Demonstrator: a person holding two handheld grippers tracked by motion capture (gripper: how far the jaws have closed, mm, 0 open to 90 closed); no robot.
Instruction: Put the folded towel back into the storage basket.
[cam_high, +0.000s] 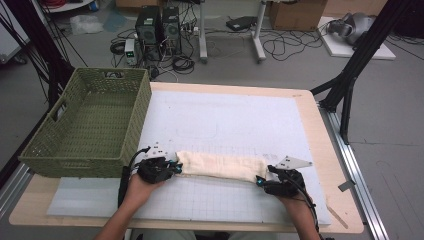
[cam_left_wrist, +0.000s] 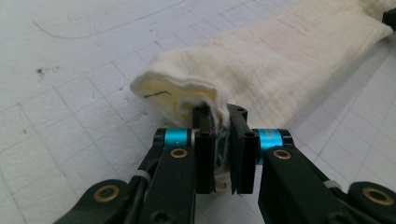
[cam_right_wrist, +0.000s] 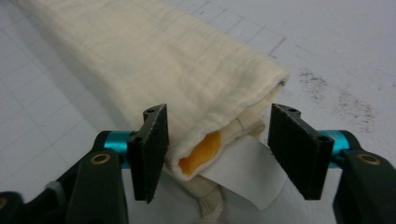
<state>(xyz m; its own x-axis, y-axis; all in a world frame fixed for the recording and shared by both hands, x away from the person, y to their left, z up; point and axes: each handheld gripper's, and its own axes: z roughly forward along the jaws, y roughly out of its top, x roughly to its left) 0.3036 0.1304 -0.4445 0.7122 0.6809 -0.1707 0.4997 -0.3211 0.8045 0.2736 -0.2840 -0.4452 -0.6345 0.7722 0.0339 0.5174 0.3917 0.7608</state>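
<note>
Flanking folded cloth (cam_high: 220, 166): green basket (cam_high: 90, 125)

Cream cloth (cam_high: 220, 165) lay folded into a long narrow band across the near part of the tabletop (cam_high: 235, 117), running left to right with its right end slightly nearer the person. Fabric was a soft, finely ribbed weave, several layers thick. Left end (cam_left_wrist: 175, 95) was bunched and rounded, layers curled inward, a short dark thread on the inner face; a fold of it sat pinched between the left claw's jaws. Right end (cam_right_wrist: 219, 135) was open-edged: layers parted, orange inner patch showing, white tag and a cord poking out underneath. That end sat between the right claw's jaws, one touching it, the other clear.
</note>
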